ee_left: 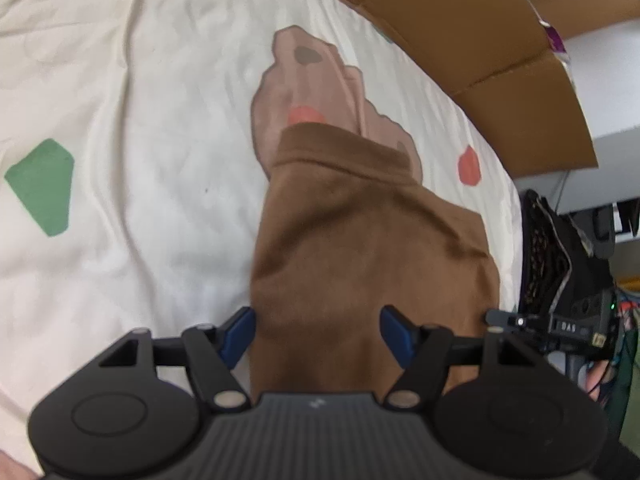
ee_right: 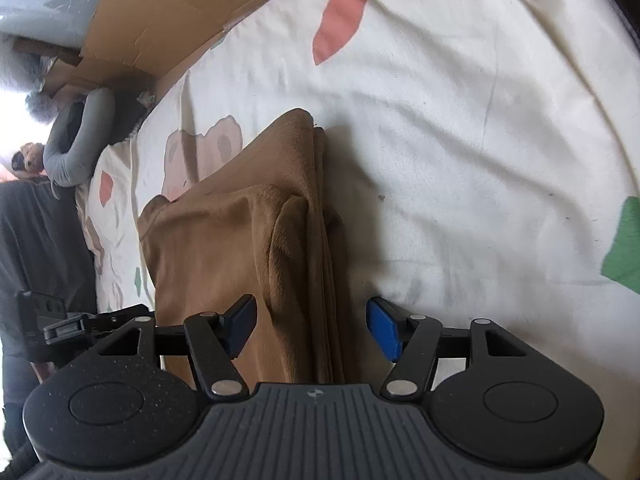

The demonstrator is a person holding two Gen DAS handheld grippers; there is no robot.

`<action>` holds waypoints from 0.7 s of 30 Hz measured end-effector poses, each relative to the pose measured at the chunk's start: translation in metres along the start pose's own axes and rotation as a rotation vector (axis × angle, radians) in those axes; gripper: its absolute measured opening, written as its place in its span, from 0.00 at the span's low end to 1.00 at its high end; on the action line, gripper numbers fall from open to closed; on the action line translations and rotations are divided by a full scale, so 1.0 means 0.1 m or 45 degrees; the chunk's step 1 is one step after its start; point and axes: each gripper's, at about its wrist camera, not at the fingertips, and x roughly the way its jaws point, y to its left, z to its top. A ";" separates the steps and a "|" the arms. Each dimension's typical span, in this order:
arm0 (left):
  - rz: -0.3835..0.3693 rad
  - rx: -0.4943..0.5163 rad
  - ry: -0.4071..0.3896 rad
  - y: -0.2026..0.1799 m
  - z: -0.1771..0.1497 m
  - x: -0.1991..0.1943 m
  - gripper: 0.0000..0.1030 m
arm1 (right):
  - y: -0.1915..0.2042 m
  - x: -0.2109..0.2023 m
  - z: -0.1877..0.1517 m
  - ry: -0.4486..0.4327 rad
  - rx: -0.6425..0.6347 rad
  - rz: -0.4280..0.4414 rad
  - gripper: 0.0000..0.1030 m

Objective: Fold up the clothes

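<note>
White patterned bedsheet point(ee_right: 460, 128), folded brown garment point(ee_right: 248, 248) between parted right claw point(ee_right: 312, 326)

a brown garment point(ee_left: 360, 248) is seen lying folded on a white bed sheet point(ee_left: 140, 120) printed with coloured patches. the left gripper point(ee_left: 318, 336) is held over its near end, jaws spread apart, blue pads clear of the cloth. cardboard point(ee_left: 480, 32) is noted beyond the sheet.
</note>
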 end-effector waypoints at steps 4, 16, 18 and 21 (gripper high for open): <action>-0.016 -0.015 0.002 0.03 0.08 0.05 0.69 | -0.03 0.08 0.06 0.012 0.033 0.049 0.66; 0.061 -0.012 -0.044 0.12 0.15 -0.03 0.19 | 0.05 0.02 0.11 -0.012 -0.047 0.056 0.22; 0.052 -0.018 -0.048 0.15 0.15 -0.04 0.18 | 0.02 -0.02 0.11 -0.020 -0.043 0.054 0.25; 0.042 -0.024 -0.046 0.16 0.16 -0.04 0.29 | -0.05 -0.05 0.11 -0.028 -0.018 0.049 0.46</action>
